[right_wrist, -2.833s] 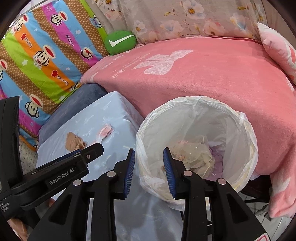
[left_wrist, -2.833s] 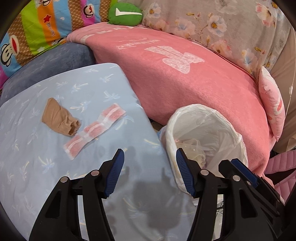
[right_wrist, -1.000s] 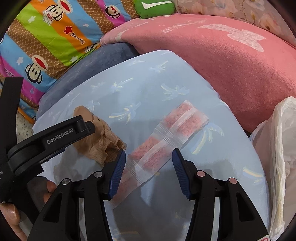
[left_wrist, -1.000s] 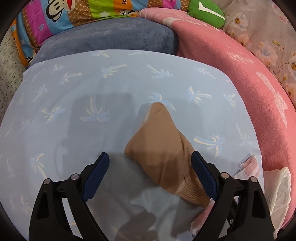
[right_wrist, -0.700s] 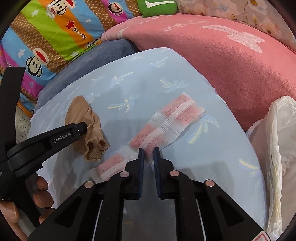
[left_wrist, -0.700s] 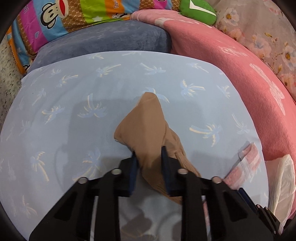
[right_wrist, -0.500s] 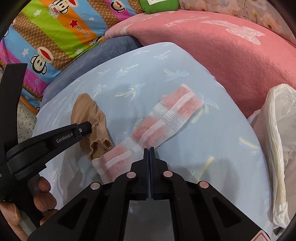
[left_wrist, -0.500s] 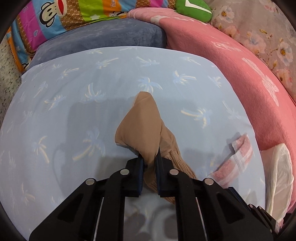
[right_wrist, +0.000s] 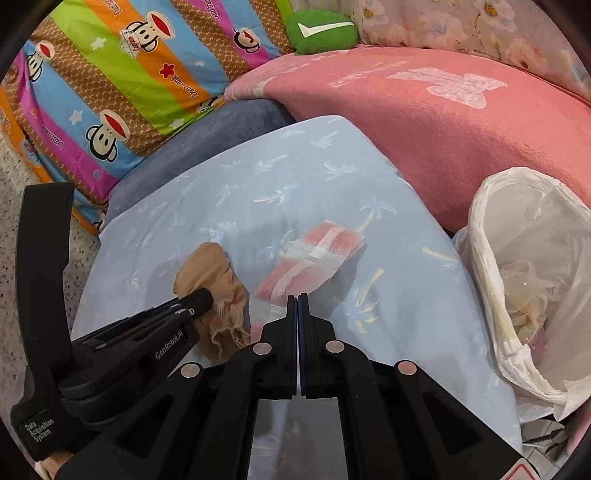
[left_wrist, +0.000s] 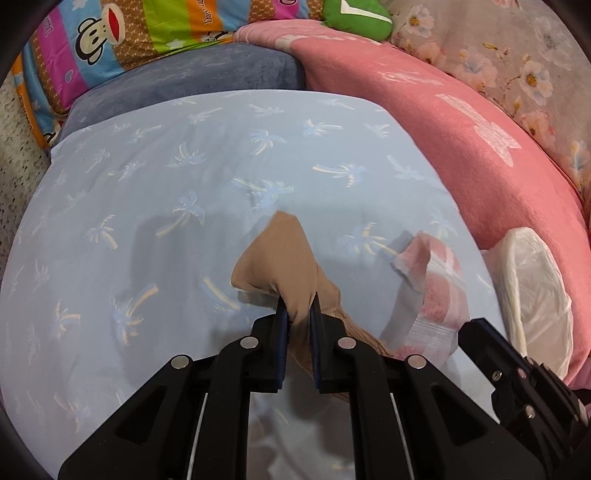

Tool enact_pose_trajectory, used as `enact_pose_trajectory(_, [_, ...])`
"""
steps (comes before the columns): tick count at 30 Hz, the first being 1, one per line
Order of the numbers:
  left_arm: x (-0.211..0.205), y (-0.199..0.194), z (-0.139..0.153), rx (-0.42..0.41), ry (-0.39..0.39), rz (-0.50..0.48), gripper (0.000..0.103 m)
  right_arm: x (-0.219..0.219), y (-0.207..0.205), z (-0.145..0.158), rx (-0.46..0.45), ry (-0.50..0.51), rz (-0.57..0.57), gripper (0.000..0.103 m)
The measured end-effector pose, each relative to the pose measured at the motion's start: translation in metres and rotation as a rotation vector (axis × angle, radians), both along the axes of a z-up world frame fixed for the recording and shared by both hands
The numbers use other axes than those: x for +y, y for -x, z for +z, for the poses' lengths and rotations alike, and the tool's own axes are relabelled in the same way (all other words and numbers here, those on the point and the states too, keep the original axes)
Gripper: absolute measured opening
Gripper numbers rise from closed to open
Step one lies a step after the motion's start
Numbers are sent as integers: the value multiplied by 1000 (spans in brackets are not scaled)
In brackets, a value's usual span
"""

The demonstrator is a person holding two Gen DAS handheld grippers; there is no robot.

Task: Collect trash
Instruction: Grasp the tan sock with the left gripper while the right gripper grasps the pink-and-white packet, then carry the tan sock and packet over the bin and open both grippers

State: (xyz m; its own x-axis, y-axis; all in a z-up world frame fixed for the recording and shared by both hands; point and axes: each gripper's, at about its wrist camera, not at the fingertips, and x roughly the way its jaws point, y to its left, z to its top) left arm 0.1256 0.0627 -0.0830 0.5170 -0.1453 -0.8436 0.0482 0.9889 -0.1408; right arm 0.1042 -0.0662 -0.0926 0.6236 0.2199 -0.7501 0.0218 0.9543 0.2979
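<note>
Stocking (right_wrist: 207, 273) and wrapper strip (right_wrist: 314, 258) lie side by side on palm-print cushion (right_wrist: 258, 177), stocking left. Trash bin (right_wrist: 524, 280) stands right of cushion, blanket (right_wrist: 461, 122) behind it.

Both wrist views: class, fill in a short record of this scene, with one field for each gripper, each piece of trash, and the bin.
left gripper: shut on tan stocking
right gripper: shut on pink wrapper
surface: blue palm-print cloth
bin: white liner, right of cloth, crumpled clear plastic inside
backdrop: pink blanket, green cushion
</note>
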Motion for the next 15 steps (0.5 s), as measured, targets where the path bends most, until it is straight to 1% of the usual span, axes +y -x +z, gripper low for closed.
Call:
enact_pose_trajectory(8, [-21, 24, 29, -60, 4, -51, 10, -22, 30, 40, -91, -10, -36, 2])
enact_pose_trajectory(15, [-43, 43, 48, -111, 4, -101, 10, -48, 52, 64, -150, -14, -79, 2])
